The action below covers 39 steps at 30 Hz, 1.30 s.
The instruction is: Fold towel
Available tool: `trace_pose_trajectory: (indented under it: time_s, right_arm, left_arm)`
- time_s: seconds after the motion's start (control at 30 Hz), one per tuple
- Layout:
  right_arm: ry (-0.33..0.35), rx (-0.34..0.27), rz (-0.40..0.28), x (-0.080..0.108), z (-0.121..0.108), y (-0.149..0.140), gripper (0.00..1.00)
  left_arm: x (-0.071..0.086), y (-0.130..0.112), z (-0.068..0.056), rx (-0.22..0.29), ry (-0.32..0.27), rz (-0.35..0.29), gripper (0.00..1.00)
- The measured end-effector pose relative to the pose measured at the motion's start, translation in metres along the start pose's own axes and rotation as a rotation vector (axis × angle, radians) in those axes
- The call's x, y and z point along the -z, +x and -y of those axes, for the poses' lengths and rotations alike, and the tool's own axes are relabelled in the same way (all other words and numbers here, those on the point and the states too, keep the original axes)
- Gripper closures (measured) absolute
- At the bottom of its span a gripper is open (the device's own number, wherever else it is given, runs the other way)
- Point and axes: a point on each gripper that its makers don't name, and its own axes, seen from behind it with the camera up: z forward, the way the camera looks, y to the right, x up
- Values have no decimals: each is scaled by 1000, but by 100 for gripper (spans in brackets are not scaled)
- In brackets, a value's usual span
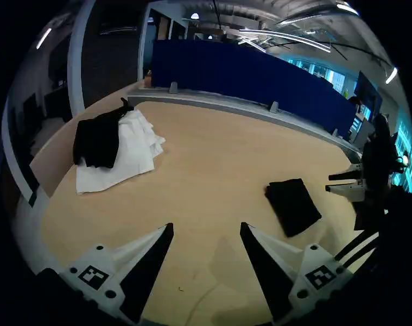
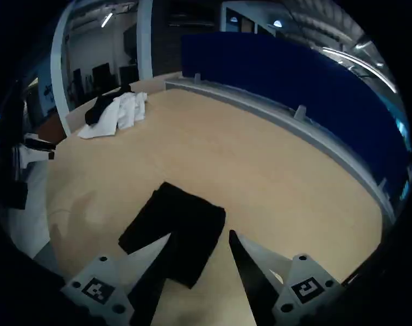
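Note:
A folded black towel [image 1: 292, 205] lies flat on the light wooden table [image 1: 216, 152], to the right in the left gripper view. My left gripper [image 1: 206, 228] stands open over bare table, well to the left of that towel. In the right gripper view the same folded black towel [image 2: 178, 217] lies directly ahead. My right gripper [image 2: 199, 234] is open, with its fingertips over the towel's near part and nothing clamped between them. The right gripper [image 1: 344, 183] shows beside the towel, and the left gripper [image 2: 35, 148] shows at the table's edge.
A pile of white towels with a black one draped on top [image 1: 116, 146] sits at the far left of the table, seen again as the pile [image 2: 113, 111]. A blue partition [image 1: 249, 73] on a grey rail borders the far side. The table edge curves near the grippers.

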Motion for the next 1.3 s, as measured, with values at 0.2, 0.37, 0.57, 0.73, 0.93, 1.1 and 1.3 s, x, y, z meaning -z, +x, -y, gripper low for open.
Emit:
trace_pose_trajectory:
  time_s: [0.2,0.37,0.57,0.73,0.93,1.1,1.3]
  right_arm:
    - [21,0,78,-7,5,-50,28]
    - [29,-5,135,-11,6,-81,28]
    - [41,-4,159,-13,7,-95,28]
    - [51,4,168,-17,10,-99,28]
    - [63,23,170,-21,15,-102,44]
    - [62,28,166,-23,16,-102,63]
    - [67,37,165,-23,18,-101,82]
  left_arm:
    - [-1,-1,-3,2,1,5,9]
    - [-3,-1,-6,1,-2,6,9]
    - [-5,-2,-9,-3,-4,7,9]
    - [-6,-2,-9,-3,-4,8,9]
    - [-6,-4,-7,-4,-1,11,9]
    - [-6,-4,-7,-6,0,13,9]
    - [-6,-6,-6,-7,1,15,9]
